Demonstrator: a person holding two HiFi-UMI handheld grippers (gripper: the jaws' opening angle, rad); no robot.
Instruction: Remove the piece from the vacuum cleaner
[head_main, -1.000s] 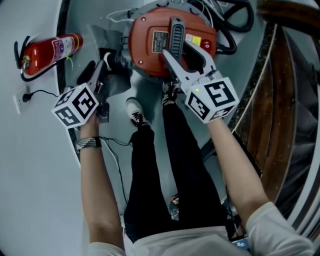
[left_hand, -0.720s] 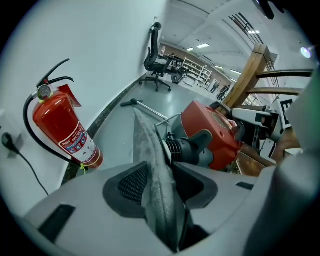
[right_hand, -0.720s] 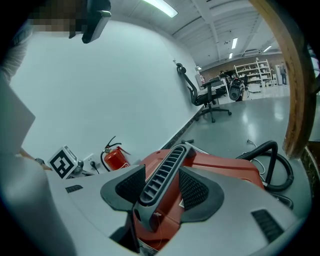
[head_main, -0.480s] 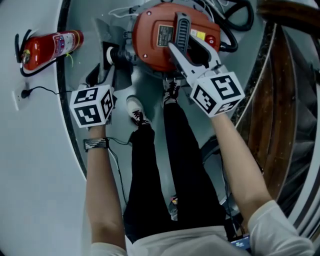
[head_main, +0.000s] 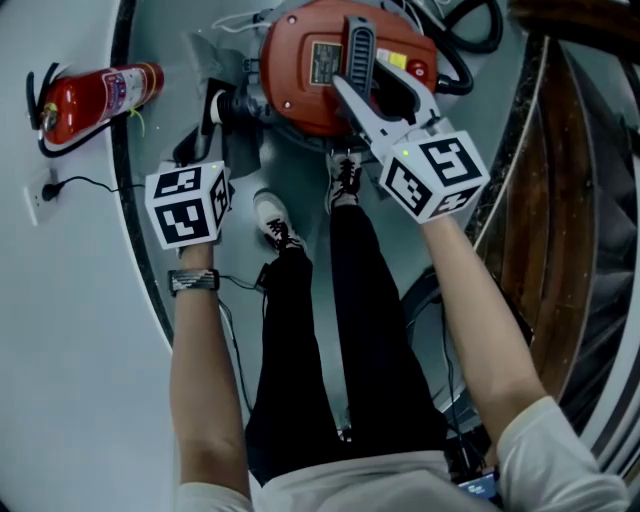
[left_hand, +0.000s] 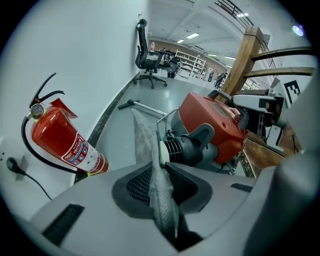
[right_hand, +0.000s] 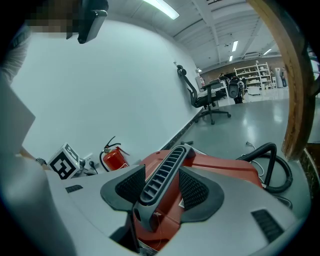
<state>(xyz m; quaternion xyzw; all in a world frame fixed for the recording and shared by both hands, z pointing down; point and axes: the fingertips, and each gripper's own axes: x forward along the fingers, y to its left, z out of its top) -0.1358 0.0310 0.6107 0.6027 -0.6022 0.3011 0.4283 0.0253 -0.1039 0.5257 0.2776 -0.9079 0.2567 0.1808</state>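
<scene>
Nearest, the left forearm (head_main: 195, 380) reaches ahead and the left gripper (left_hand: 162, 195) tips steeply toward the floor. Its white marker cube (head_main: 188, 205) has rolled to show a different face than a second ago and has come in closer to the machine's side. The jaws have just been closing and now stand narrow, pinching a thin grey woven cloth piece (left_hand: 146, 140) between the pads. That is the change that matters: the piece is caught, so pulling it away can begin.

The cloth runs up out of the jaws to the black ribbed outlet port (left_hand: 184, 149) on the left side of the red drum-shaped vacuum cleaner (head_main: 300, 75). I cannot make out whether its far end is fastened there or already loose, since the port hides it.

The right gripper (right_hand: 161, 182) points more gently downward. It is closed on the grey slotted plastic carry handle (right_hand: 167, 165) on top of the vacuum, pads against both its sides. I judge that it braces the machine against the pull.

Farther off, a red fire extinguisher (left_hand: 62, 137) sits by the white wall, and a black office chair (left_hand: 149, 56) stands well beyond.
</scene>
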